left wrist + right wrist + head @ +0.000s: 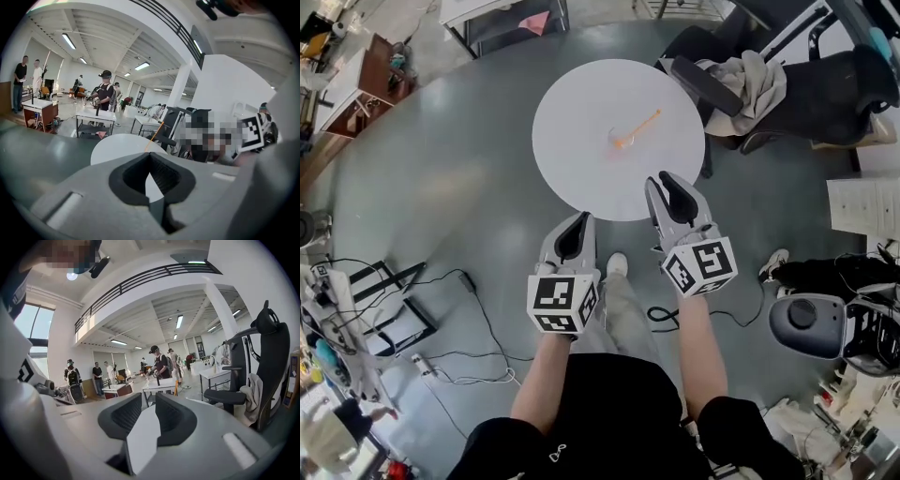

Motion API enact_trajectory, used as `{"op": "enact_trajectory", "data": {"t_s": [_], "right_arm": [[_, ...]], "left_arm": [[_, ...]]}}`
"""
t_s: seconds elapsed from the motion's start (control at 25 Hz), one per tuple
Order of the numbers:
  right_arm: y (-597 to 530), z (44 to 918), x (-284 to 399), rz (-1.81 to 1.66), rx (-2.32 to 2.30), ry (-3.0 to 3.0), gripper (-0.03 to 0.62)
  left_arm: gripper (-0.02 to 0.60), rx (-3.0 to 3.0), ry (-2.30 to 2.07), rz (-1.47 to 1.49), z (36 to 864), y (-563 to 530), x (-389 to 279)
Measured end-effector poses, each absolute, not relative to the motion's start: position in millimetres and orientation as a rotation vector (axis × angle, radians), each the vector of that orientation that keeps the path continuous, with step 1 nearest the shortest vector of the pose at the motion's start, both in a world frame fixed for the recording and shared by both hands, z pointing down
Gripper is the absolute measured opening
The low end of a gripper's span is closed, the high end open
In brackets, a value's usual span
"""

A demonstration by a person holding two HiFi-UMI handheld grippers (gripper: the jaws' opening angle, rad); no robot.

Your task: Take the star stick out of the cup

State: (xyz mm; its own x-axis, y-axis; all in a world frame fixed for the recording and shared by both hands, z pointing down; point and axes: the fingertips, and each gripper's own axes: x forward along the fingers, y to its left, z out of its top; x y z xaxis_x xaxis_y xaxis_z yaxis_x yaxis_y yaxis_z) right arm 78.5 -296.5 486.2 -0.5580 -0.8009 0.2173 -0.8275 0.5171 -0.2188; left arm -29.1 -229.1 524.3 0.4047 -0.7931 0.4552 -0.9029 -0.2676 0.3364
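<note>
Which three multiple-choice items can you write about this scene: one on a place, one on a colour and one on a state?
1. Where does the cup stand?
A. on the round white table
B. on the floor
C. on the black chair

2. What colour is the stick in the cup?
A. blue
B. green
C. orange

3. How do the fingers of the right gripper stand?
A. closed on the stick
B. apart, with nothing between them
C. closed on the cup

Answers:
1 A, since the head view shows the cup near the middle of the table top.
2 C, since the stick that leans out of the cup is orange.
3 B, since the right gripper view shows a clear gap between the fingers, and the cup is far ahead of them.
</note>
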Motion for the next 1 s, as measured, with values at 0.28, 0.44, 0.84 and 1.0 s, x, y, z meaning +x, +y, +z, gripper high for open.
{"op": "enact_trajectory", "data": {"t_s": [0.28,0.44,0.84,1.0], "right_arm": [[-344,513,73,0.460,1.393,-2.617,0.155],[-365,526,70,0.476,1.380,-2.599,0.176],[-408,571,68,0.555,1.373,-2.535,0.187],[-419,583,63,0.597,1.367,-2.525,0.178]], "left_arm": [[0.003,2.084,-1.424,0.280,540,-229,-24],[0.003,2.072,-1.415,0.286,544,-231,-24],[0.003,1.996,-1.438,0.307,565,-231,-39],[0.003,1.985,-1.450,0.309,567,-233,-44]]}}
